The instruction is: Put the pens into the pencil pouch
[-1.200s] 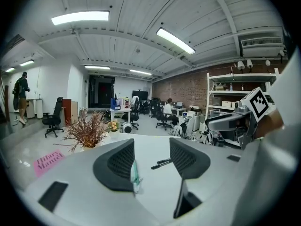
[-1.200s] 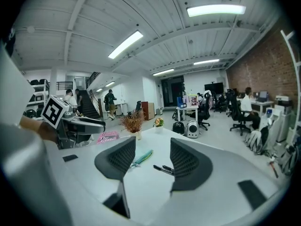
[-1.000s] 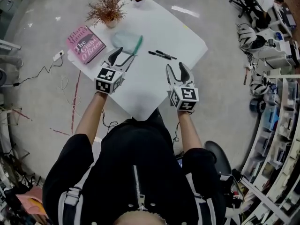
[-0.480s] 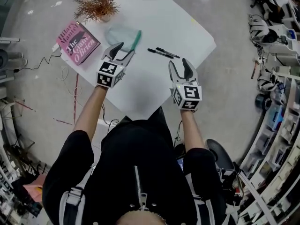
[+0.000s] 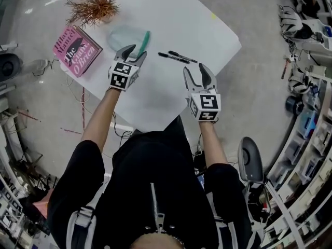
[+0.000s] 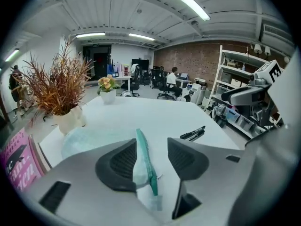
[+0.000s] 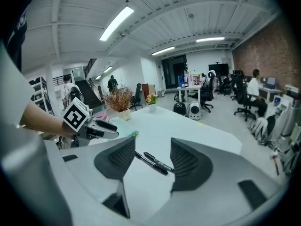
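Observation:
A pale translucent pencil pouch [image 5: 123, 35] with a green zipper edge [image 5: 144, 41] lies flat on the white table [image 5: 202, 25]. Two black pens [image 5: 175, 57] lie side by side to its right. My left gripper [image 5: 135, 53] is at the pouch's near end. In the left gripper view the green zipper edge [image 6: 145, 157] runs between its closing jaws [image 6: 151, 158], and the pads stand apart from it. My right gripper [image 5: 195, 70] hangs open a short way in front of the pens [image 7: 157, 164], with nothing between its jaws [image 7: 153, 149].
A pink book [image 5: 77, 50] lies on the table's left corner. A dried plant in a pot [image 5: 96, 4] stands behind it, and a small flower pot [image 6: 107, 91] at the far corner. Cables trail on the floor to the left [image 5: 83, 102].
Both grippers have come down toward the table. The left one moved forward to the pouch's zipper end, and its jaws have narrowed a little. The right one edged toward the pens.

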`<action>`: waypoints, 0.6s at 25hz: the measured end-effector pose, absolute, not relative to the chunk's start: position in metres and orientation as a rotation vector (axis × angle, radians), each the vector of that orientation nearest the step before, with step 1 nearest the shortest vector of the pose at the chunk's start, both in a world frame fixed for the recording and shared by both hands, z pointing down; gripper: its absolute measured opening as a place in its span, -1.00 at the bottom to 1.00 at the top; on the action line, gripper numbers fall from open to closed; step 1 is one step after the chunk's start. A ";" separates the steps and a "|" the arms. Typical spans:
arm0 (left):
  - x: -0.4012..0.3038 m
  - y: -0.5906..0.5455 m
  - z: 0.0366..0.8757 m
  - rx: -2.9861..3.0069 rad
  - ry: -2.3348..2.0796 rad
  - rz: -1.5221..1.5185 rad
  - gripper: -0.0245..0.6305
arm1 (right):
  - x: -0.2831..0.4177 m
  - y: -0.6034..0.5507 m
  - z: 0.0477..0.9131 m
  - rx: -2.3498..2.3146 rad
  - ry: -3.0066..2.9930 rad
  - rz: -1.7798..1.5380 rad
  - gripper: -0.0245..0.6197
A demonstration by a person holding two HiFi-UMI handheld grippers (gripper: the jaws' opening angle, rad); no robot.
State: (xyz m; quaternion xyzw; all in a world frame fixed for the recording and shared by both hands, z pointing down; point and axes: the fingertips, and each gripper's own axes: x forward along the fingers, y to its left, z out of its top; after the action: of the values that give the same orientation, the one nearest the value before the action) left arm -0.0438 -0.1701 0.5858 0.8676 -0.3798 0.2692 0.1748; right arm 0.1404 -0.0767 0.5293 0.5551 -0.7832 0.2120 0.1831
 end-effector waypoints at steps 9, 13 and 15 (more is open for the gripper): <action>-0.041 -0.176 0.628 2.396 -1.069 0.896 -0.33 | 0.143 -0.080 0.549 1.493 -2.190 0.614 -0.22; -0.047 -0.175 0.640 2.354 -1.079 0.940 -0.45 | 0.140 -0.079 0.563 1.427 -2.182 0.611 -0.22; -0.050 -0.175 0.641 2.347 -1.090 0.942 -0.63 | 0.139 -0.079 0.570 1.392 -2.178 0.613 -0.22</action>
State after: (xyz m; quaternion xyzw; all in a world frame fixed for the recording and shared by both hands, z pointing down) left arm -0.0501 -0.1752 0.6407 0.8363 -0.3883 0.3356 0.1929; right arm 0.1389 -0.0791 0.5698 0.5086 -0.7958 0.2241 0.2404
